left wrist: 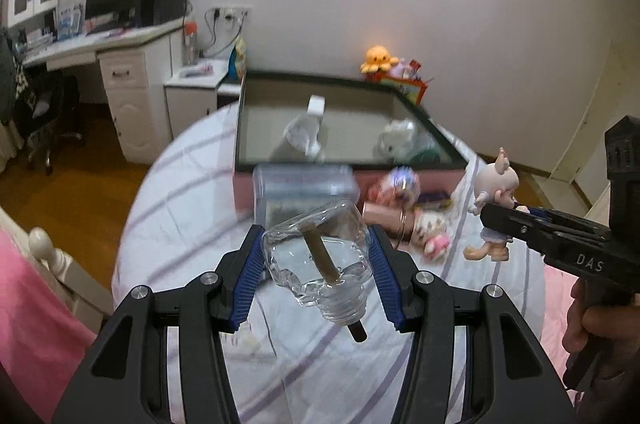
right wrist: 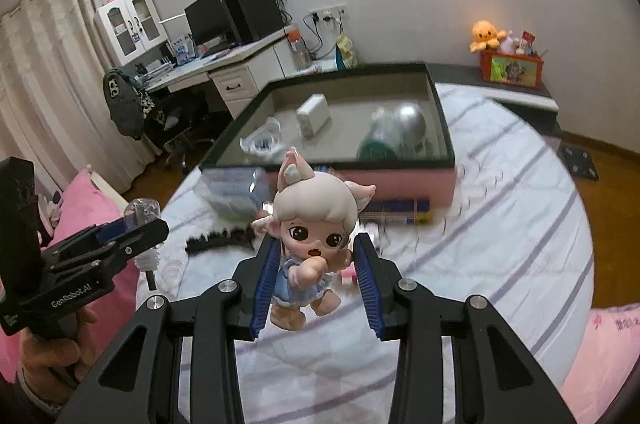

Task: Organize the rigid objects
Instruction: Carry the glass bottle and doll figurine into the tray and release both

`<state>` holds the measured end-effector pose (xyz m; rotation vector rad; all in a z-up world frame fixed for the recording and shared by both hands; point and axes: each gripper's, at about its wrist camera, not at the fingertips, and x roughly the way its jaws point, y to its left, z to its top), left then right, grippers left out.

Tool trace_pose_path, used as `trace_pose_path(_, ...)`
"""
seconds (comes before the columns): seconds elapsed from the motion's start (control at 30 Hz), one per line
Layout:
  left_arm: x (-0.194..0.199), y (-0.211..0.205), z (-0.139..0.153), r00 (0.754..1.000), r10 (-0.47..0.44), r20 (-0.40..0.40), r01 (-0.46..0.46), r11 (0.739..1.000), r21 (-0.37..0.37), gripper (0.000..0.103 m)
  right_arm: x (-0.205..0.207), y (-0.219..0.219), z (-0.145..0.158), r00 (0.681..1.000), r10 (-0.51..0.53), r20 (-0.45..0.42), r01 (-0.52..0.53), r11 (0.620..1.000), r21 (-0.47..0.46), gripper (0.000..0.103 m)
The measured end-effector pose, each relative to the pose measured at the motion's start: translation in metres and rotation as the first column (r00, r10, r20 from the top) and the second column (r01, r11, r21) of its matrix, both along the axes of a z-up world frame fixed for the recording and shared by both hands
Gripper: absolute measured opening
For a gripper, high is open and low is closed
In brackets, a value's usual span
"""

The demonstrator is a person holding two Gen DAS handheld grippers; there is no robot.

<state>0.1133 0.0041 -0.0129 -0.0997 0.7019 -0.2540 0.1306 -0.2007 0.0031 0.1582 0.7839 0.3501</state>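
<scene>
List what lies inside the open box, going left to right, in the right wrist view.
Clear plastic piece → white rectangular block → green item → silver ball. The green item and silver ball touch or overlap; the ball reaches farther right.

Upper left, a black monitor [right wrist: 206, 19] stands on a white desk [right wrist: 224, 61]. An orange octopus plush [right wrist: 485, 35] sits upper right beside a red box [right wrist: 513, 67]. Cream curtains [right wrist: 44, 71] hang far left.
</scene>
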Motion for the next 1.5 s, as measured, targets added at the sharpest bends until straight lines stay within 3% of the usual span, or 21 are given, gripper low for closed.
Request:
trace_pose_path(0.27, 0.052, -0.002, 0.035, 0.995, -0.014, 0.098, 0.012, 1.000, 0.020, 0.052, 0.046, -0.002, 0.032, 0.997, -0.006, 0.081, 0.009, 0.999, -0.042, 0.039)
trace_pose_path(0.53, 0.138, 0.003, 0.048, 0.993, 0.001, 0.122, -0.003, 1.000, 0.017, 0.052, 0.115, -0.004, 0.040, 0.995, -0.028, 0.092, 0.032, 0.998, -0.050, 0.039)
trace_pose_path(0.77, 0.217, -0.002, 0.023, 0.999, 0.002, 0.033, -0.003, 0.999, 0.054, 0.052, 0.174, 0.004, 0.017, 0.999, -0.033, 0.022, 0.035, 0.997, -0.069, 0.039)
trace_pose_path(1.0, 0.257, -0.012, -0.001, 0.998, -0.017, -0.055, 0.022, 0.996, 0.086, 0.053, 0.209, 0.005, -0.011, 0.997, -0.053, -0.061, 0.047, 0.995, -0.088, 0.039)
trace_pose_path(1.07, 0.261, -0.013, -0.005, 0.997, -0.014, -0.074, 0.021, 0.995, 0.098, 0.054, 0.214, 0.004, -0.017, 0.994, -0.071, -0.081, 0.064, 0.994, -0.087, 0.044)
trace_pose_path(1.1, 0.261, -0.012, -0.006, 0.997, -0.007, -0.076, 0.015, 0.994, 0.107, 0.062, 0.215, 0.002, -0.018, 0.994, -0.077, -0.081, 0.071, 0.995, -0.076, 0.051)
trace_pose_path(1.13, 0.260, -0.011, -0.006, 0.998, 0.007, -0.069, 0.001, 0.993, 0.118, 0.069, 0.215, 0.000, -0.017, 0.994, -0.080, -0.081, 0.074, 0.995, -0.066, 0.072)
trace_pose_path(1.17, 0.256, -0.010, -0.004, 0.998, 0.020, -0.052, -0.013, 0.992, 0.127, 0.087, 0.213, -0.002, -0.016, 0.993, -0.086, -0.076, 0.082, 0.995, -0.059, 0.087)
trace_pose_path(1.2, 0.254, -0.008, -0.003, 0.999, 0.028, -0.035, -0.023, 0.991, 0.130, 0.099, 0.212, -0.003, -0.013, 0.993, -0.092, -0.068, 0.088, 0.994, -0.058, 0.087)
trace_pose_path(1.23, 0.248, -0.007, -0.001, 0.999, 0.035, -0.011, -0.034, 0.990, 0.135, 0.101, 0.209, -0.005, -0.011, 0.994, -0.097, -0.058, 0.094, 0.994, -0.058, 0.087)
trace_pose_path(1.3, 0.236, -0.004, 0.005, 0.999, 0.039, 0.021, -0.042, 0.989, 0.140, 0.103, 0.200, -0.008, -0.006, 0.992, -0.120, -0.047, 0.117, 0.991, -0.069, 0.089)
trace_pose_path(1.4, 0.216, 0.004, 0.013, 0.997, 0.059, 0.057, -0.066, 0.988, 0.138, 0.103, 0.188, -0.012, 0.002, 0.988, -0.154, -0.020, 0.152, 0.986, -0.067, 0.103)
trace_pose_path(1.5, 0.194, 0.013, 0.022, 0.994, 0.073, 0.083, -0.082, 0.991, 0.110, 0.103, 0.170, -0.018, 0.011, 0.984, -0.179, -0.004, 0.179, 0.983, -0.045, 0.103)
